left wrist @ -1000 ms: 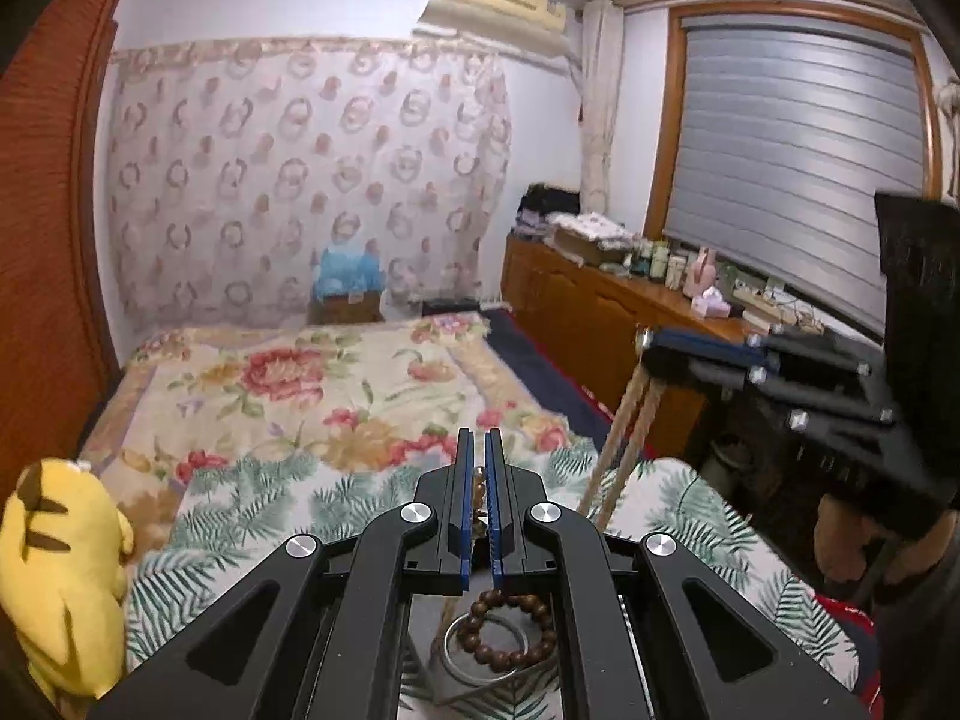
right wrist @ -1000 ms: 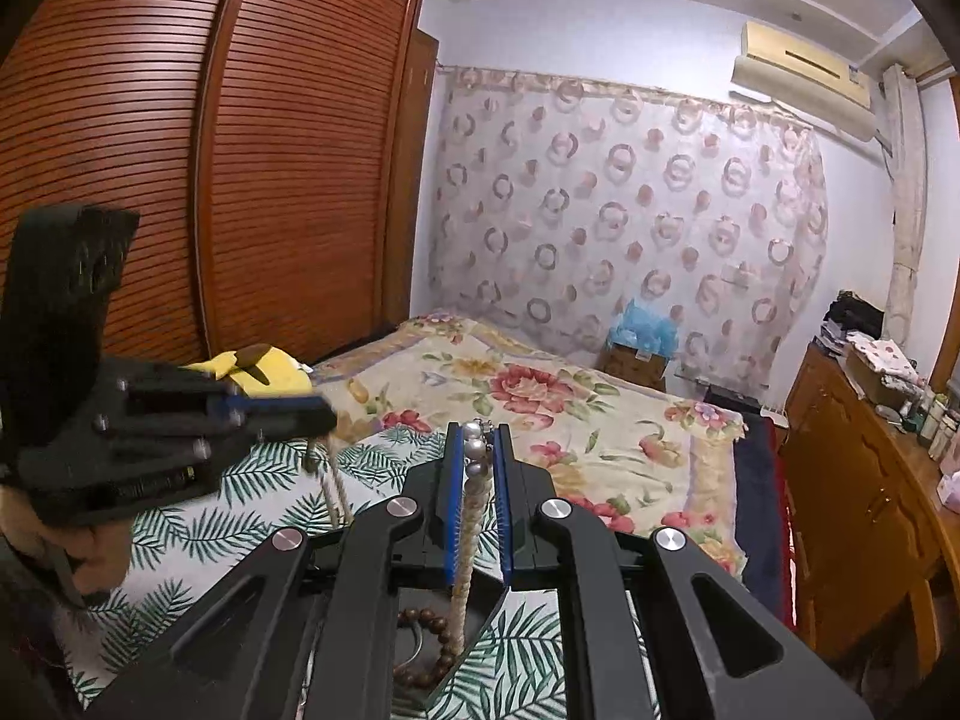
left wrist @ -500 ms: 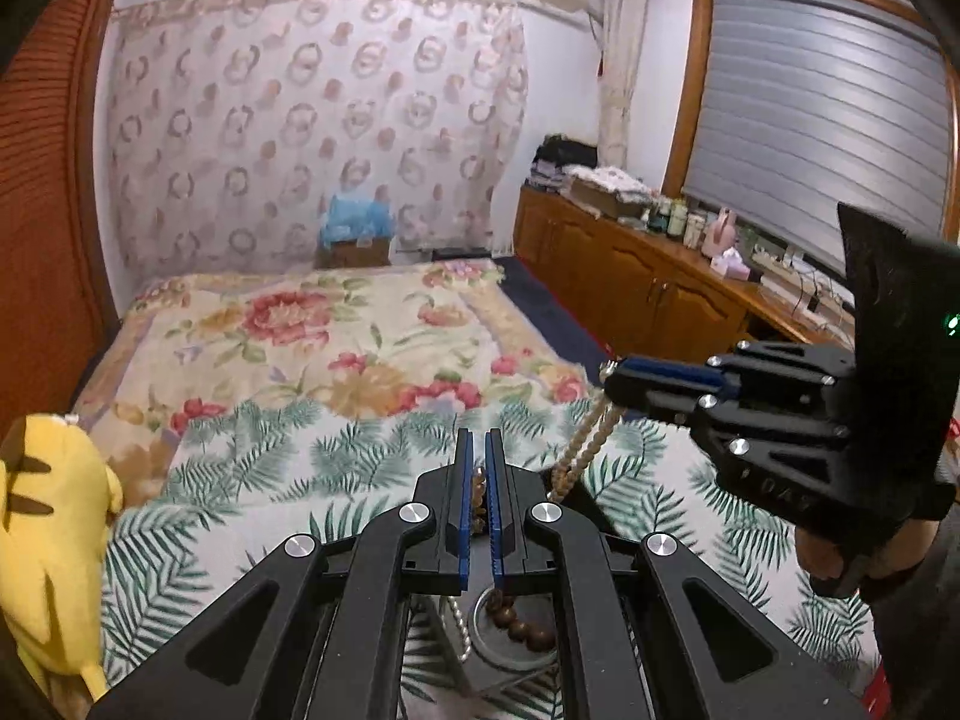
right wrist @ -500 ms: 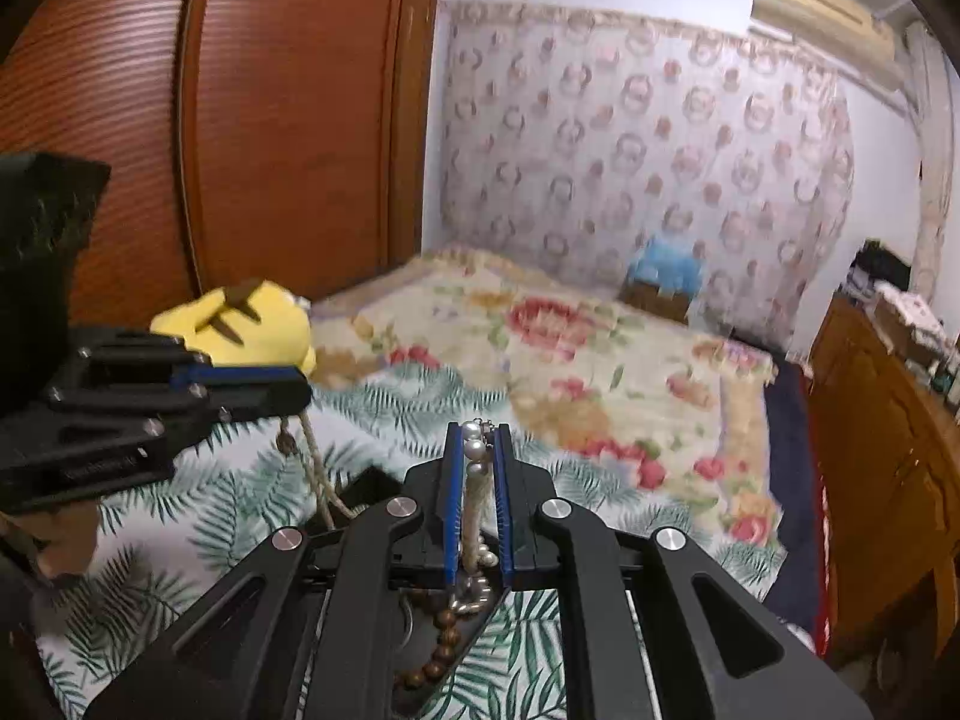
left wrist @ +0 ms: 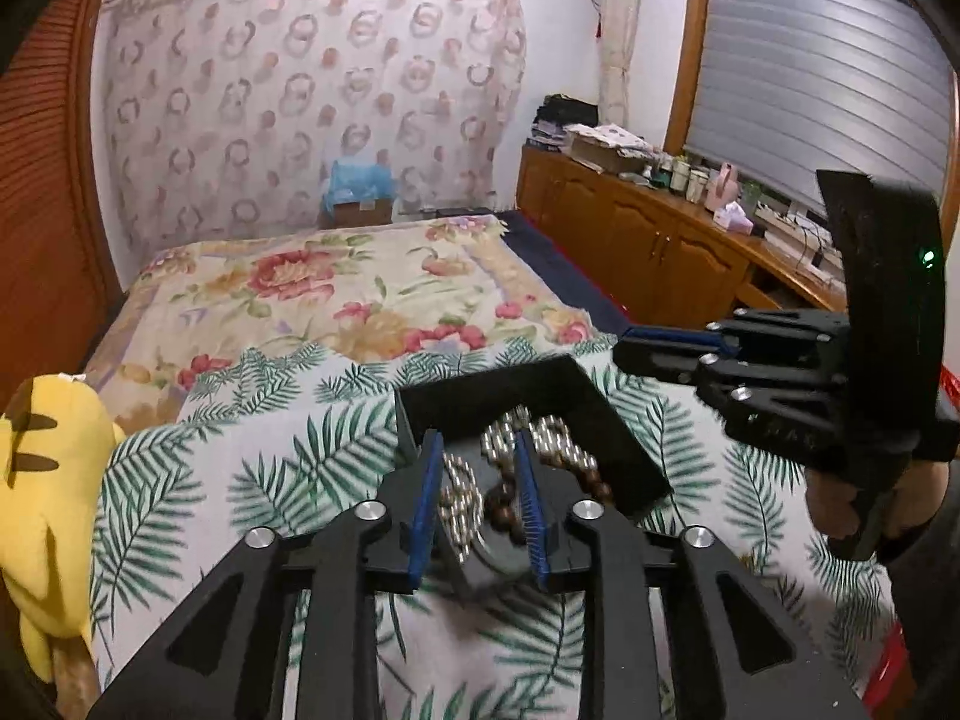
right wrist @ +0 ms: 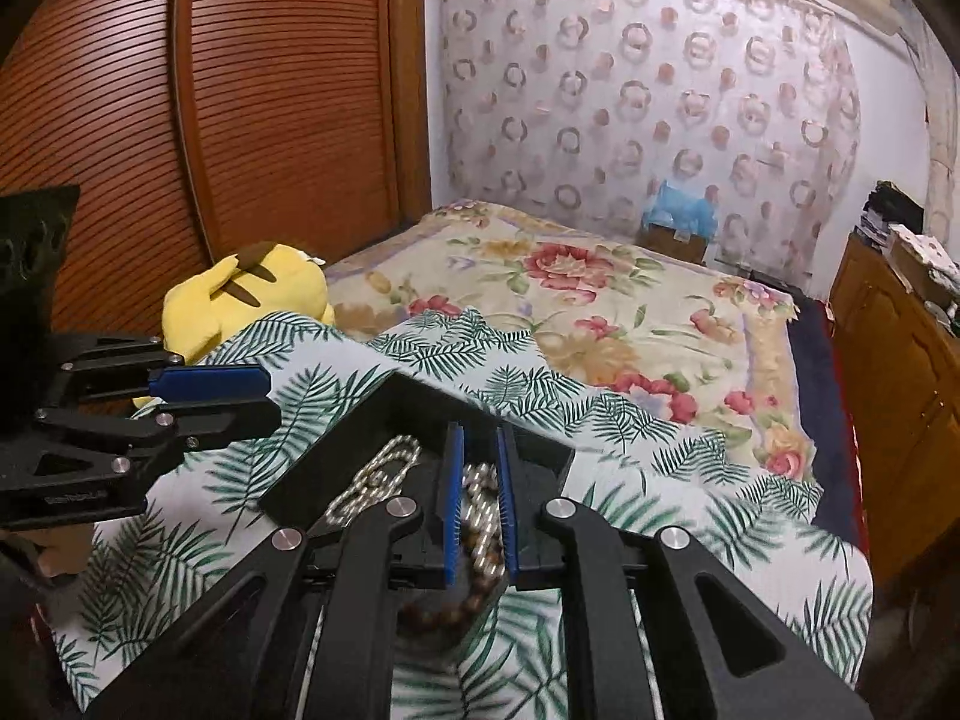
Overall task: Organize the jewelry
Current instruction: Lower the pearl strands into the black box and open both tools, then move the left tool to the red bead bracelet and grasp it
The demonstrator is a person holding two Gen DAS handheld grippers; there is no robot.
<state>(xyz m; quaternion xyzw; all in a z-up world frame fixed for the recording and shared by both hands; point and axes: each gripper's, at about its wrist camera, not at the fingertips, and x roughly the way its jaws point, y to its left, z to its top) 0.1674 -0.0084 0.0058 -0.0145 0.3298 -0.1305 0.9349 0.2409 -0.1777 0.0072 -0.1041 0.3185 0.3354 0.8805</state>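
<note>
Mostly laid in the black tray point(left wrist: 480, 390) beside the brown bead bracelet point(left wrist: 591, 475), pearl necklace point(left wrist: 462, 501) freed by left gripper point(left wrist: 480, 450) jaws opening, clamped yet in right gripper point(right wrist: 477, 438); only 1 release left.

Soft, even indoor light is filling both views, casting only faint shadows. Fisheye distortion is bending the brown slatted wooden wardrobe point(right wrist: 180, 150) at ten o'clock, and dark vignetting is cutting the corners. Beads inside the black square box point(left wrist: 540, 396) are smearing with motion blur.
</note>
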